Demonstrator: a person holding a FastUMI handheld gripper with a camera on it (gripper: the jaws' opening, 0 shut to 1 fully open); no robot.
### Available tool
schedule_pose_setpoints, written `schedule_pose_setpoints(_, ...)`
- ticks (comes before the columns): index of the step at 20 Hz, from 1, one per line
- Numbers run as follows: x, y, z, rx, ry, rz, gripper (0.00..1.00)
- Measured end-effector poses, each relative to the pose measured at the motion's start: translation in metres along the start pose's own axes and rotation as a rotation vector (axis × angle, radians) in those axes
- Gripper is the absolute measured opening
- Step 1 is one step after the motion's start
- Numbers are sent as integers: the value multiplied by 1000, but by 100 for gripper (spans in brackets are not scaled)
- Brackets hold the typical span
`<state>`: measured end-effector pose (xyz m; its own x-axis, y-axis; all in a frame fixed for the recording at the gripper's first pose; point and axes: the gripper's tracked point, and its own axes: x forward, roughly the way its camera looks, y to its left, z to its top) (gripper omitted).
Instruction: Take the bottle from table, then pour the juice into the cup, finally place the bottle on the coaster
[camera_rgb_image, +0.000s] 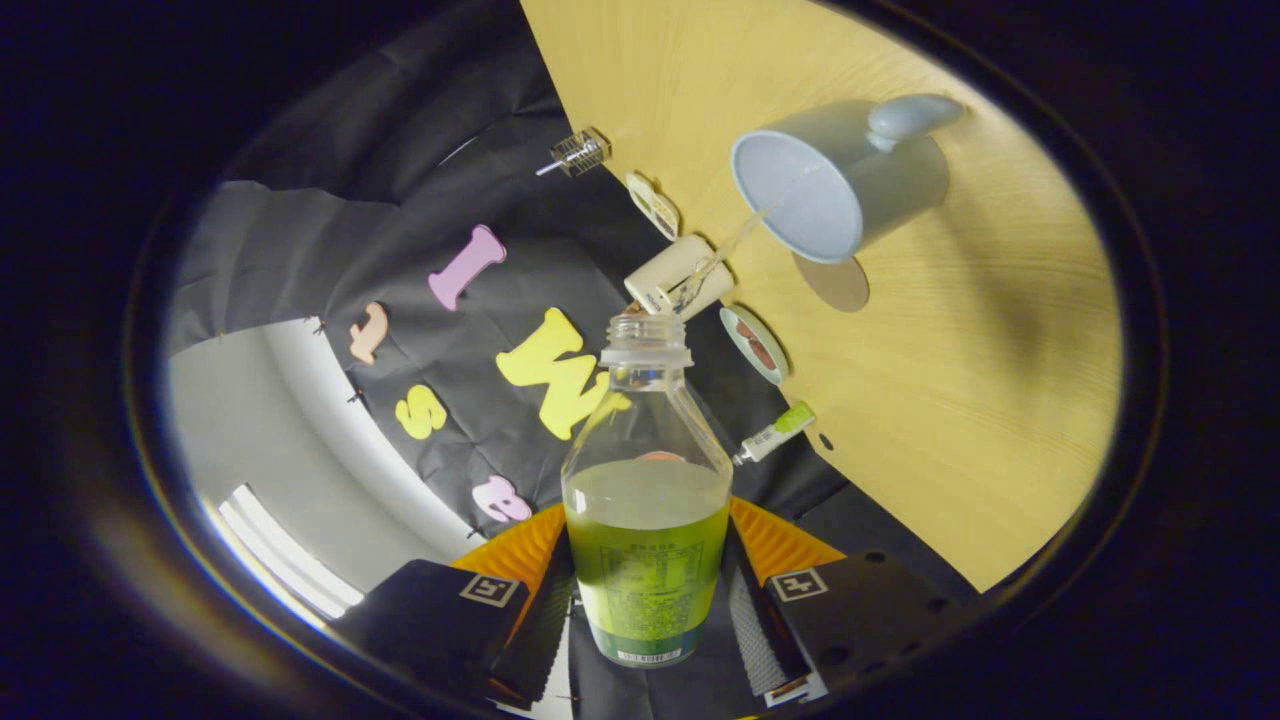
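Both fingers pinch the bottle (646, 520) at lower centre, gripper (648, 600) tilted. A thin stream runs from its mouth toward the cup (835, 180), upper right. Risk — the stream is narrow and the cup well beyond; any wobble spills onto the table (950, 400).

bottle (647, 490) base hidden between tool (648, 600) fingers, label print illegible (too small)

Wooden table (960, 400), perhaps ceiling lights (285, 555)
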<state>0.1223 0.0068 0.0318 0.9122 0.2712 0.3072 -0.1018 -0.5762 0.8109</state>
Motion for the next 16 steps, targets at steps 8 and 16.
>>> schedule_pose_setpoints(8, 0, 22, 2, 82, -1, 29, 76)
schedule_pose_setpoints(16, 2, 37, -5, 141, 4, 70, 76)
